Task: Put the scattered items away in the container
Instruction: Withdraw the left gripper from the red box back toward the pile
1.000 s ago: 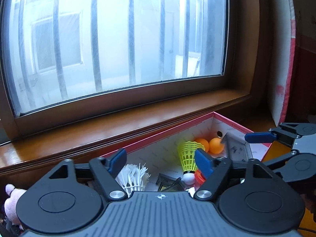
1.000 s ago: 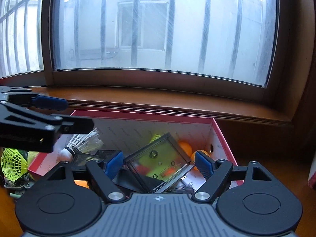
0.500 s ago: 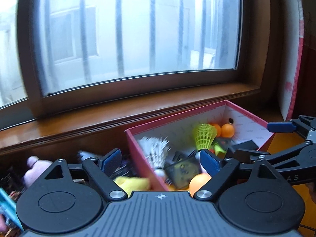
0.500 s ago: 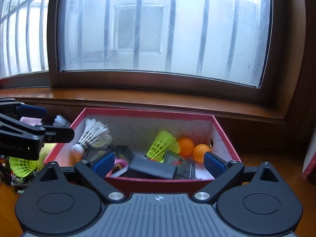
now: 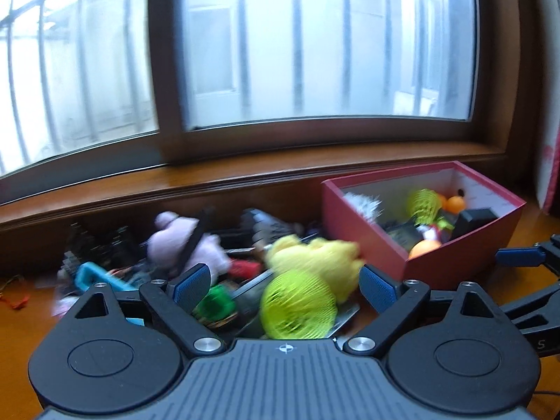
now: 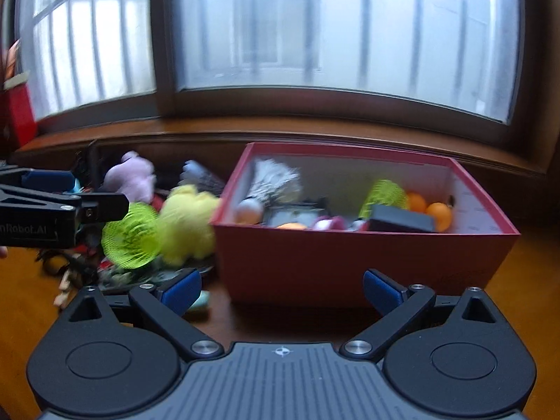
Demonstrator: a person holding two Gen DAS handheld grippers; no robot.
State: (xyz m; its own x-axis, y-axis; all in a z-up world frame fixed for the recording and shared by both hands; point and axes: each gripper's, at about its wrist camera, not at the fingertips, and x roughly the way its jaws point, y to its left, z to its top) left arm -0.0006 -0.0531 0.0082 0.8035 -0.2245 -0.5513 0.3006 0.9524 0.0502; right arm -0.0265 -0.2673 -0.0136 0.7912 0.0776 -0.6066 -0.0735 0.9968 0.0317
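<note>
Left gripper (image 5: 285, 285) hanging spread over the blurred pile, apparently above a green shuttlecock (image 5: 297, 306). Right gripper (image 6: 281, 287) spread, empty, facing the red box (image 6: 350, 255).

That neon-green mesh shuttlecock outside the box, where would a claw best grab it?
Probably across the neon-green mesh shuttlecock's flared skirt, coming from above: it lies atop the pile beside the yellow plush toy, the springy mesh gives, and the open left claw already hangs over it.

Open wooden floor (image 6: 224, 318) before the red box (image 6: 350, 262); seemingly tight clutter (image 5: 245, 269) left of it.
</note>
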